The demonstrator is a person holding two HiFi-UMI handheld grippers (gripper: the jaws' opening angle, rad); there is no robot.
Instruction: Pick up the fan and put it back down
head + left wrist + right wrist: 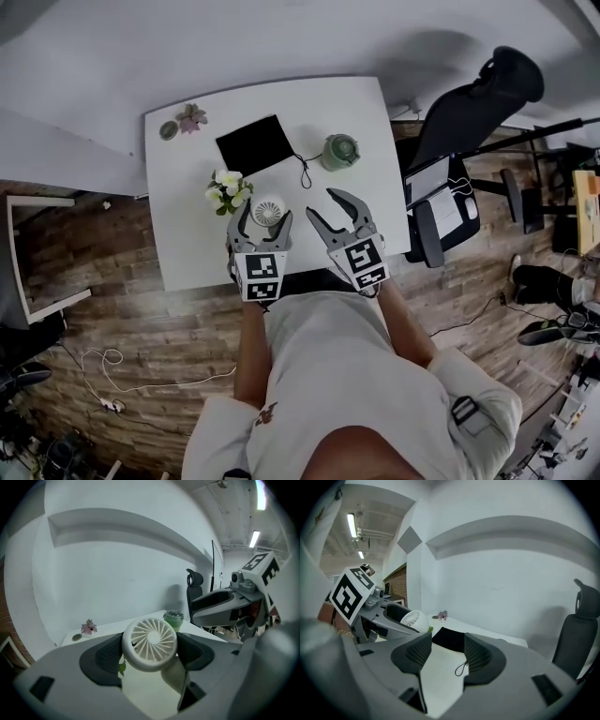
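**Two grippers over the table, fan clamped in the left**

**Head view.** You hold both grippers above the near part of the white table (187, 246). The left gripper (266, 217) has the small round white fan (268, 208) between its jaws, just beside a bunch of white flowers (228, 189). The right gripper (324, 204) sits just to the right of it, jaws spread and empty. Further back on the table lie a flat black pad (255, 144) and a green jar (339, 151). An office chair (469, 112) stands off the table's right end.

**Left gripper view.** Both pads (105, 656) press on the fan's round housing, one on each side. The grille faces the camera. The fan is held clear of the tabletop, with its pale stand showing below the housing. A pink flower (88, 627) lies near the table's far left corner.

**Right gripper view.** The pads (417, 654) stand apart and grip nothing. A black cord loop (461, 667) on the table shows through the gap. The fan appears at left, seated in the left gripper.
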